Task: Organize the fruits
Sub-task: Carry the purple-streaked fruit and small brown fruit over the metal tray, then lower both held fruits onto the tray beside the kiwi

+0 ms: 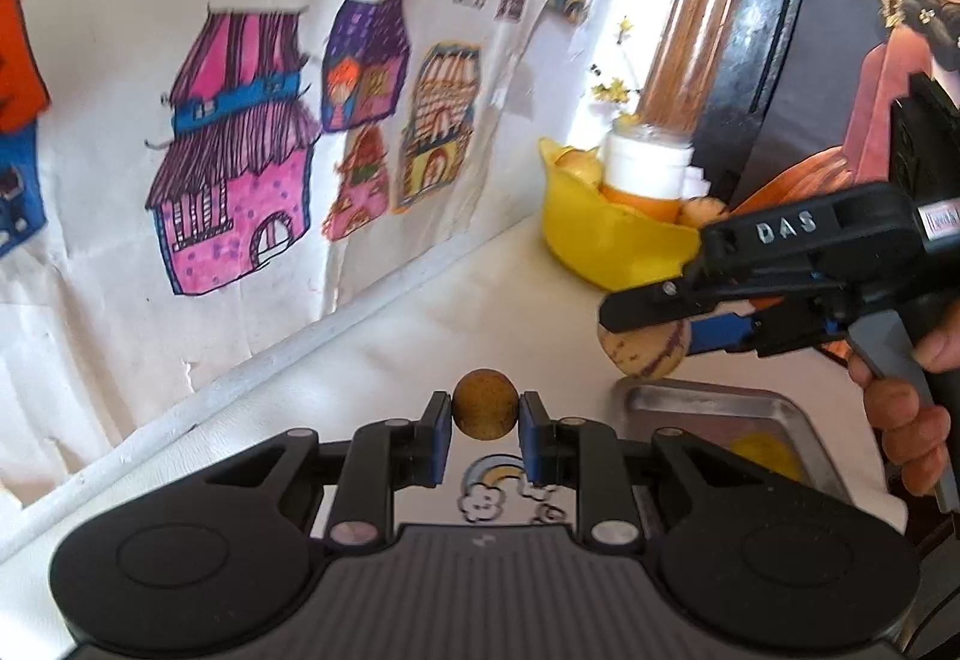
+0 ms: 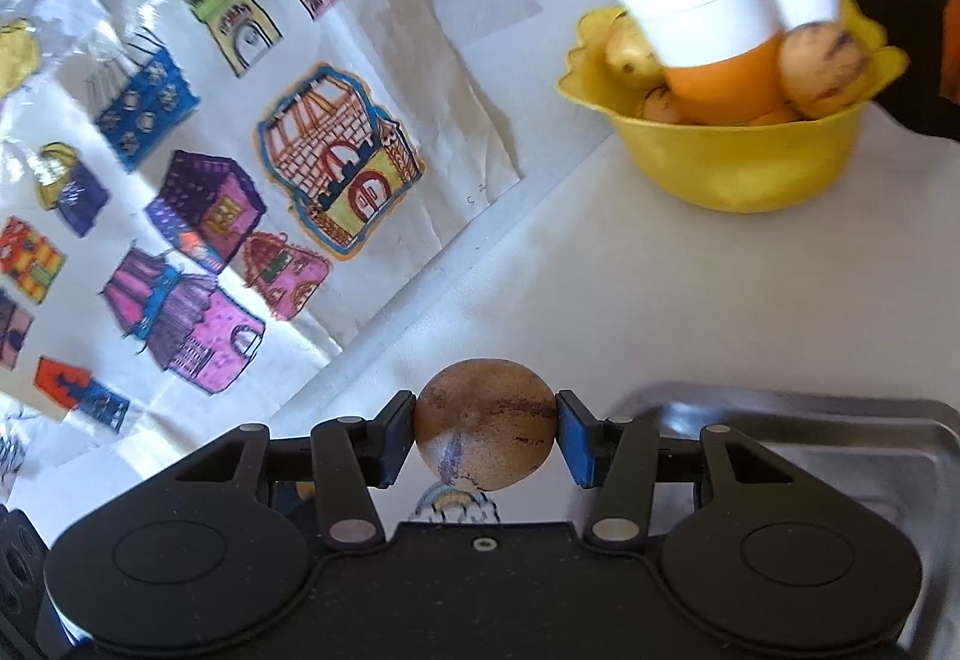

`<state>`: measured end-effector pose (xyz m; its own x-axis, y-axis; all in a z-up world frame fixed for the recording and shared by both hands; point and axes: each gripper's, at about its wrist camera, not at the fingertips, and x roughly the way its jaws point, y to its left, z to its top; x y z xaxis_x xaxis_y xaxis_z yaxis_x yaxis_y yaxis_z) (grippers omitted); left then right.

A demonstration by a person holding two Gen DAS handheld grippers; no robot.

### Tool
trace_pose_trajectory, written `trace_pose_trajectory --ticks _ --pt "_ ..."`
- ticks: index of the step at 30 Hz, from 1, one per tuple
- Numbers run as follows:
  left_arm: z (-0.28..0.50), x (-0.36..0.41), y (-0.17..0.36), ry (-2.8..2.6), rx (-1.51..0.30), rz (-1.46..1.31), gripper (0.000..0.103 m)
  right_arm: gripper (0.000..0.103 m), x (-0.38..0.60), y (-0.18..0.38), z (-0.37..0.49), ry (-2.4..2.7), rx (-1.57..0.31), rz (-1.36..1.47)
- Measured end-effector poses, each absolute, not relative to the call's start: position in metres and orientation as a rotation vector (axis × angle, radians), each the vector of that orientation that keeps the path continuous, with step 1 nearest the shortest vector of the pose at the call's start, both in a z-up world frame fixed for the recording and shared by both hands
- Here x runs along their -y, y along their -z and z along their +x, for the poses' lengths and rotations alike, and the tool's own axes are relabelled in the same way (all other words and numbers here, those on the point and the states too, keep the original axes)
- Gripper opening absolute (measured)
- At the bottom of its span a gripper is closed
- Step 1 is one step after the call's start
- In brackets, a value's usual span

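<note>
White tabletop (image 2: 600,300); small fruit (image 1: 485,404) between left tongs (image 1: 485,429).

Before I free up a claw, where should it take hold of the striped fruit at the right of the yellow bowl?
Grip the pale striped fruit across its rounded middle, coming from above. It rises over the rim of the yellow scalloped bowl, so its top is exposed, while the white-and-orange jar stands close on its left and leaves little room there.
</note>
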<state>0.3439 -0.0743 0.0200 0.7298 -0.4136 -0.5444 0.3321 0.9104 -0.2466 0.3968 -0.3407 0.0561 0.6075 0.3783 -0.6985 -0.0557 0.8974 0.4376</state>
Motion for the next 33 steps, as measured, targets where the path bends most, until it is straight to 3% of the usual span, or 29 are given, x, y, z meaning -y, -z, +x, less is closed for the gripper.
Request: trace_pose_trajectory --ticks 21,33 --pt "0.231 0.111 -0.060 0.551 -0.536 -0.135 0.025 0.052 0.392 -0.082 0.218 -0.221 -0.766 0.294" --pt "0.155 0.126 -0.047 0.633 -0.527 -0.130 0.025 0.052 0.396 -0.062 0.133 -0.214 -0.756 0.293"
